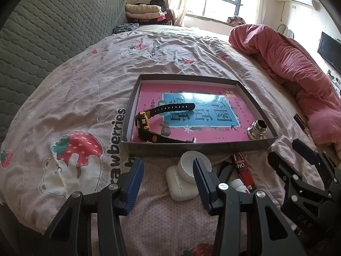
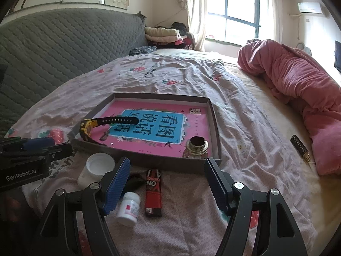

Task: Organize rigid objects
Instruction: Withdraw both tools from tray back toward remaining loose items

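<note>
Both pairs of jaws stand spread wide, holding nothing. The left gripper (image 1: 168, 183) frames a white earbud case (image 1: 181, 186) with a white ribbed jar (image 1: 192, 166) leaning on it, just near of the tray (image 1: 198, 148). The right gripper (image 2: 167, 183) hovers over a small white pill bottle (image 2: 129, 209) and a red-black lighter (image 2: 153, 194) (both lying flat). All look light, hard and smooth, so probably slippery: pinch the bottle across its round body, the lighter across its long flat sides. In the tray lie a yellow-black watch (image 1: 147, 128) and, far right, a metal fitting (image 1: 256, 130).

Yellow-black watch (image 1: 149, 125) (pink book (image 1: 149, 98) beneath)
</note>
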A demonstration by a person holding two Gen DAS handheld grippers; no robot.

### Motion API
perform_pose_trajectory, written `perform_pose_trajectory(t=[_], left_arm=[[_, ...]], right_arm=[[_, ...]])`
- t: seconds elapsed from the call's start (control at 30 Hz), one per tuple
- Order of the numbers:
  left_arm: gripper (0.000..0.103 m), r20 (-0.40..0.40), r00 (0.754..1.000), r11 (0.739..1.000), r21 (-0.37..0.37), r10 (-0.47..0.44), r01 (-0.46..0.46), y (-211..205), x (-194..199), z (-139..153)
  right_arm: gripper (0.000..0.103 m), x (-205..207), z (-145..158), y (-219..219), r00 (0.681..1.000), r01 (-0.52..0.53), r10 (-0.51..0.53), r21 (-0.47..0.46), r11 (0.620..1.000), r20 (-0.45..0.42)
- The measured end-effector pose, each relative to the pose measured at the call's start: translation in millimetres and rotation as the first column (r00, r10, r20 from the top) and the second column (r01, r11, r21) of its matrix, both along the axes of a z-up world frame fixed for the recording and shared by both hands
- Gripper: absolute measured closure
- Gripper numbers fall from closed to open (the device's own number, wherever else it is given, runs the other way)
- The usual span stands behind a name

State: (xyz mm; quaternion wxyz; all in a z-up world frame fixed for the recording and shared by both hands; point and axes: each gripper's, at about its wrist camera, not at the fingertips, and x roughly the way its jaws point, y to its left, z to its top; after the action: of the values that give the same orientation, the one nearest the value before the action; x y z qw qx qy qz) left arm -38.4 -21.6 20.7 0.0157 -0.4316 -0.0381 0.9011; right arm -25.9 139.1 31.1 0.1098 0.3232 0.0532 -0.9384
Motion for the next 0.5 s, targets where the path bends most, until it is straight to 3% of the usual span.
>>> perform_pose_trajectory(t=[0.5], left_arm=[[0.055, 0.018, 1.000, 1.000, 0.002, -0.001, 0.001, -2.8, 10.4, -0.3]], right_arm=[[0.030, 17.2, -4.7, -12.8, 0.999, -0.037, 0.037, 0.029, 0.999, 0.018]])
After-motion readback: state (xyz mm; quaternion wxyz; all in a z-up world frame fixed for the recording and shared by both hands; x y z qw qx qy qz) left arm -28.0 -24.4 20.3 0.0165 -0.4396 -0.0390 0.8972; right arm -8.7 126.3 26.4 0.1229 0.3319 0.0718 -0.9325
